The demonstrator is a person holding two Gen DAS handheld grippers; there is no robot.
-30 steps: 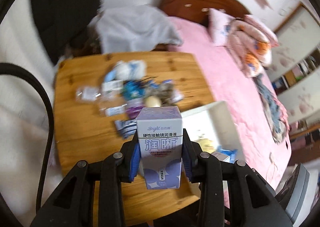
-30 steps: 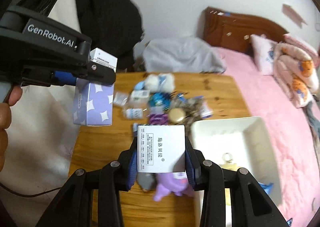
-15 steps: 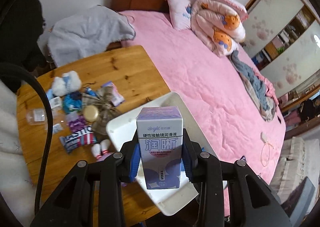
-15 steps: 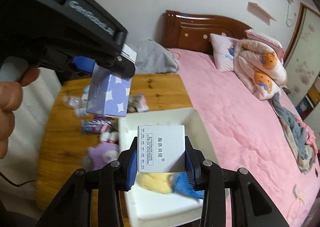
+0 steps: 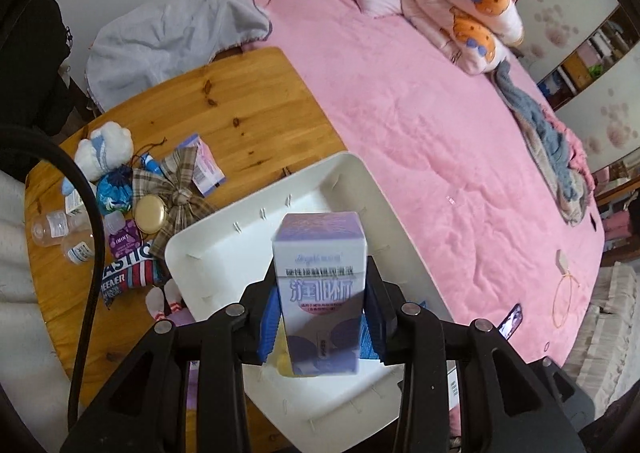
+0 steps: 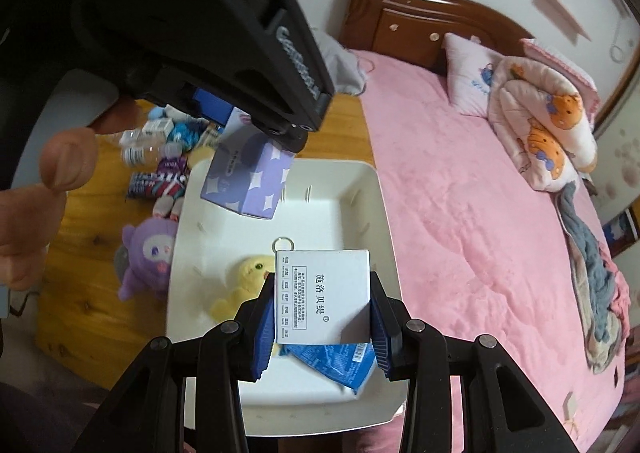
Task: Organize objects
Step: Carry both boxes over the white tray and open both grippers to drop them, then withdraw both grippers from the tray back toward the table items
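My left gripper (image 5: 320, 319) is shut on a tall purple carton (image 5: 320, 293) and holds it above the white bin (image 5: 248, 221). The same carton (image 6: 248, 177) shows in the right wrist view, hanging over the bin's far left part. My right gripper (image 6: 322, 333) is shut on a white box with Chinese print (image 6: 322, 293), above the white bin (image 6: 360, 189). In the bin lie a yellow plush toy (image 6: 240, 289), a blue packet (image 6: 336, 363) and a metal ring (image 6: 284, 243).
The bin sits on a wooden table (image 5: 240, 101) beside a pink bed (image 5: 440, 133). Left of the bin lie a purple plush (image 6: 148, 257), a plaid bow (image 5: 176, 185), small bottles (image 5: 60, 229), a striped packet (image 5: 128, 281) and a white plush (image 5: 104, 149).
Both grippers have moved from over the table clutter to over the white bin, each still holding its box. The left gripper now hangs close in front of the right camera.
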